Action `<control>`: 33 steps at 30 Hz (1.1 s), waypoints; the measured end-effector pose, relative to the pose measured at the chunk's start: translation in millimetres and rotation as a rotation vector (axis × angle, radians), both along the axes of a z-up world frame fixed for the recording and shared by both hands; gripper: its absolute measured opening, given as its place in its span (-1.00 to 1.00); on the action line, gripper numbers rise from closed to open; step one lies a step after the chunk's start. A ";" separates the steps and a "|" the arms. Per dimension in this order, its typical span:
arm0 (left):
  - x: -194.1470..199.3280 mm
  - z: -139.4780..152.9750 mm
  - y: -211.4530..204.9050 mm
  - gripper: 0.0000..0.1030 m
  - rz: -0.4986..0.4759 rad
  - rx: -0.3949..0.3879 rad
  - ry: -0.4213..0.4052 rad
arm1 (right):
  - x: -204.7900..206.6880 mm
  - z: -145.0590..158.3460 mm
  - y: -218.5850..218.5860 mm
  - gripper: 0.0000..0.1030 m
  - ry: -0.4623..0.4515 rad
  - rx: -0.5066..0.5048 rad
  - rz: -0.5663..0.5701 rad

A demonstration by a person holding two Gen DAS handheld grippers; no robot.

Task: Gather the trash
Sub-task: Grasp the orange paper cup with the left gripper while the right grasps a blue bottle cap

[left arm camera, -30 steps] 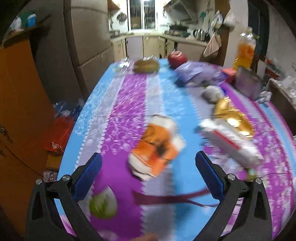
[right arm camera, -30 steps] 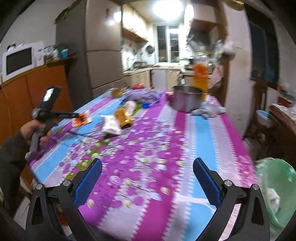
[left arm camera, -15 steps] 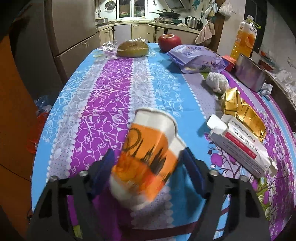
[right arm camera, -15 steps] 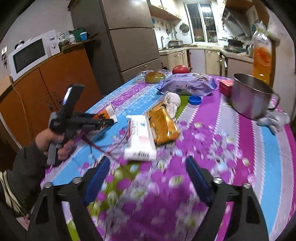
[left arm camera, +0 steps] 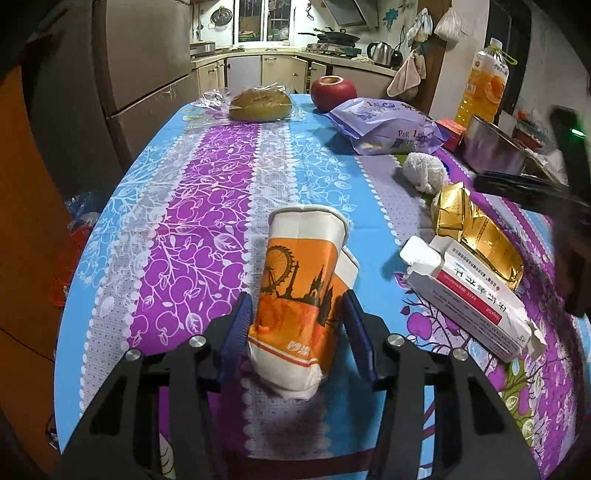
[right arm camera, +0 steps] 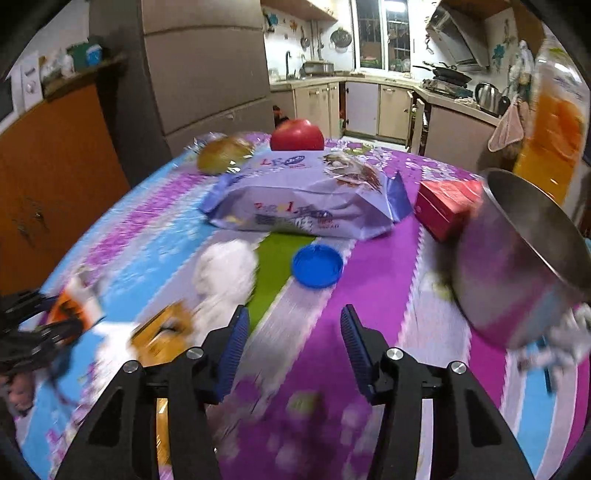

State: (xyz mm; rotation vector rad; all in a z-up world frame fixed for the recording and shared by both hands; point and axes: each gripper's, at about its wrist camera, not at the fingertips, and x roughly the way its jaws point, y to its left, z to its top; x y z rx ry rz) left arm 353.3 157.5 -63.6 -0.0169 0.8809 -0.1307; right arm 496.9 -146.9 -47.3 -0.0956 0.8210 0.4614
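A big grey fridge [right arm camera: 207, 66] stands at the upper left. Beside it, on the left edge, is an orange wooden cupboard [right arm camera: 55, 158]. At the top middle, a window [right arm camera: 384, 33] sits above cream kitchen cabinets [right arm camera: 362, 103]. The walls are white. The desk [left arm camera: 207, 192] wears a purple and blue cloth.

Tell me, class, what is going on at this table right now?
A person with a gripper in each hand is clearing a cluttered table with a purple and blue patterned cloth. The left gripper is closing its jaws around the crushed orange and white paper cups, which lie between its blue fingers. The right gripper is also closing, with nothing between its fingers, aimed toward a round blue plastic lid.
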 end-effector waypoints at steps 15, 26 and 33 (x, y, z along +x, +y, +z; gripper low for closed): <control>4.4 -0.3 0.0 0.34 0.007 -0.026 0.008 | 64.8 -24.3 23.5 -0.21 0.020 -0.083 -0.020; 8.4 0.5 -4.0 -0.18 0.013 -0.009 0.000 | -17.0 1.8 -7.6 -0.22 -0.084 0.015 -0.083; -7.8 8.9 -16.6 -0.42 0.030 0.013 -0.063 | -106.4 25.1 -26.8 -0.22 -0.164 0.085 -0.137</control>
